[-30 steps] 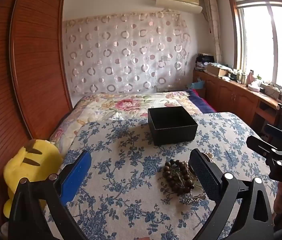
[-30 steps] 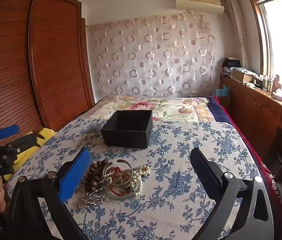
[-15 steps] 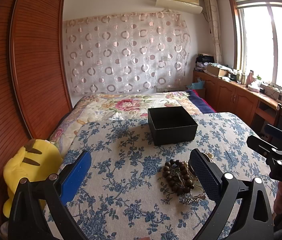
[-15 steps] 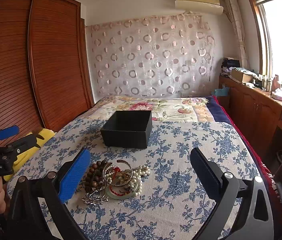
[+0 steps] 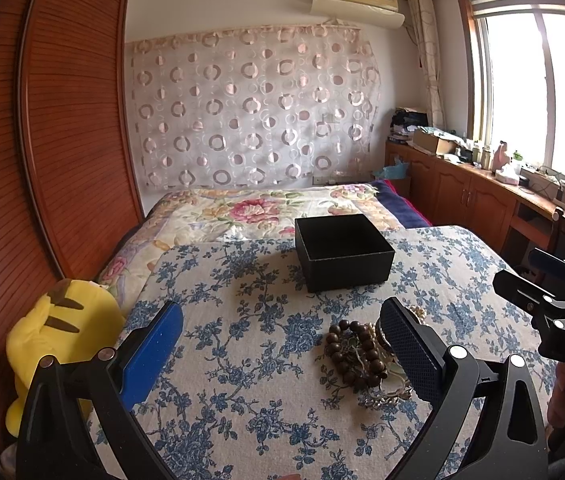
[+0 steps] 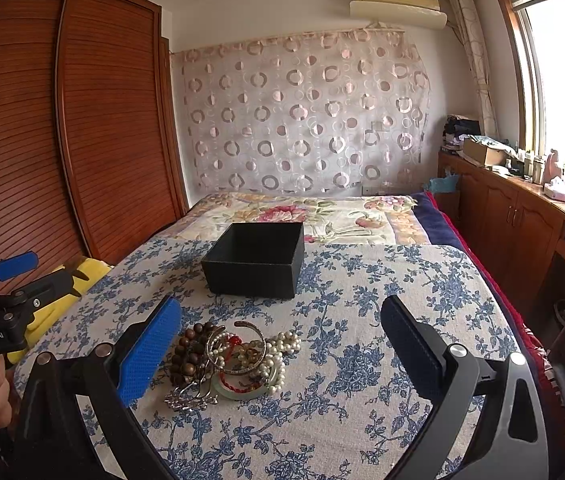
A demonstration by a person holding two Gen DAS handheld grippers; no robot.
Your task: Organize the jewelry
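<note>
Your left tool is spread wide with nothing between its fingers, hanging above the blue-flowered cloth that covers the near part of the bed. Your right tool is just as wide apart and also holds nothing.

The jewelry pile lies on the cloth near you. In the right wrist view it sits just beside the inner face of the left finger, toward the left of the gap between the fingers. In the left wrist view the same pile lies against the right finger, which hides part of it.

In the pile you can pick out a dark wooden bead bracelet on its left side, a string of pearls on its right, a metal bangle at the far edge, a red cord and a silvery chain at the near left edge. The pieces overlap; which ones are tangled you cannot tell.

The black box stands open-topped on the cloth, farther away than the pile and apart from it. Its inside looks dark.

A yellow plush toy sits at the left edge of the bed, beside the wooden wardrobe.
</note>
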